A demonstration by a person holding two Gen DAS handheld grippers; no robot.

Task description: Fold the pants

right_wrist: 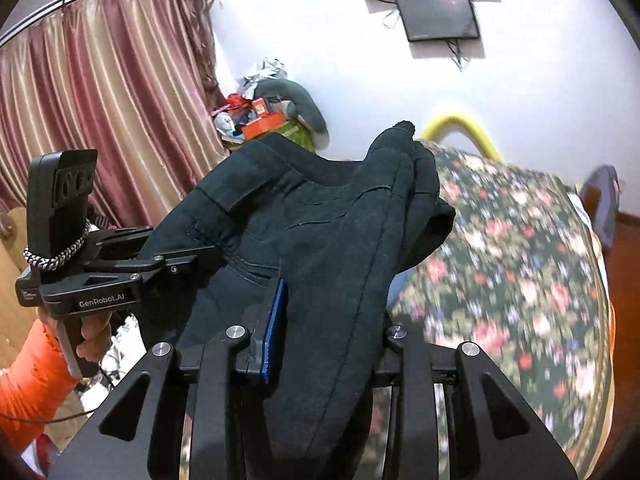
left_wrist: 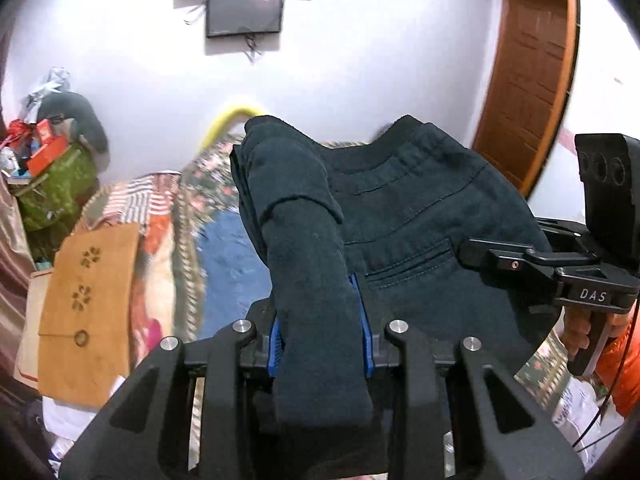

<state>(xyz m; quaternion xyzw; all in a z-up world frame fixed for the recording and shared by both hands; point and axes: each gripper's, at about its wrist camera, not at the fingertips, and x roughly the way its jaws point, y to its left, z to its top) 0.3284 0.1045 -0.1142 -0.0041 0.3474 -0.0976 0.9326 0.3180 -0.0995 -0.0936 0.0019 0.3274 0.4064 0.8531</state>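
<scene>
Dark pants (left_wrist: 400, 208) are pinched in both the left gripper (left_wrist: 322, 328) and right gripper (right_wrist: 320, 320), jaws narrowed on thick bunched cloth above the bed (right_wrist: 520, 260). A layer could be dropped if the bulky fold slips, and the fold would be skewed.

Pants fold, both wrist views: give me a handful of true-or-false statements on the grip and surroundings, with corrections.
1. Both tools are closed on the dark pants. True: the left tool and the right tool each pinch a fold of the pants.
2. The pants lie flat on the bed. False: they hang lifted between the tools, above the floral bedspread.
3. A back pocket shows on the pants. True: a welt pocket faces the left wrist camera.
4. The curtain is blue. False: the curtain is pink and cream striped.
5. The person's sleeve is orange. True: see the sleeve.
</scene>
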